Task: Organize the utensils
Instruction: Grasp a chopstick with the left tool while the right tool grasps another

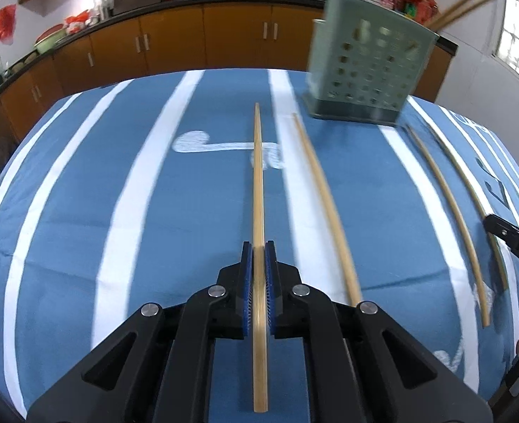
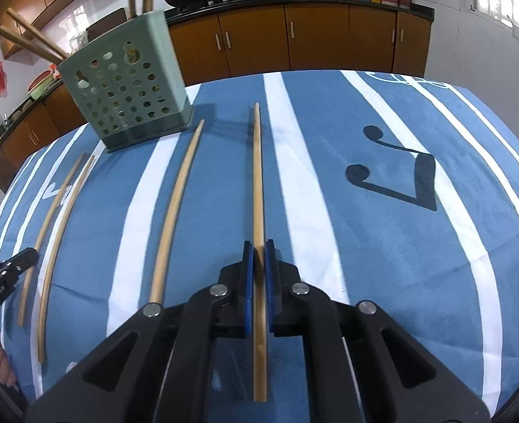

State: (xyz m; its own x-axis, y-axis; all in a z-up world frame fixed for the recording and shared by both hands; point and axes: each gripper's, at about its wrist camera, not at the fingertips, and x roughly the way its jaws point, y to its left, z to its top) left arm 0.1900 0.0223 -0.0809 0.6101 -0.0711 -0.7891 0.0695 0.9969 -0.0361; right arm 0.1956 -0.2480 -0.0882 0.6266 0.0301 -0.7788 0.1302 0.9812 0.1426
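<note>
My left gripper (image 1: 258, 246) is shut on a wooden chopstick (image 1: 257, 176) that points forward over the blue striped tablecloth (image 1: 118, 211). My right gripper (image 2: 258, 246) is shut on another chopstick (image 2: 257, 176). A green perforated utensil holder (image 1: 368, 67) stands at the far side, with several chopsticks sticking out of its top; it also shows in the right wrist view (image 2: 125, 84). A loose chopstick (image 1: 324, 204) lies right of my left gripper. In the right wrist view a loose chopstick (image 2: 175, 208) lies left of my gripper, and two more (image 2: 56, 232) lie farther left.
The other gripper's tip shows at the right edge (image 1: 506, 239) and at the left edge of the right wrist view (image 2: 9, 271). Brown kitchen cabinets (image 2: 312, 38) with woks on a black counter stand behind the table.
</note>
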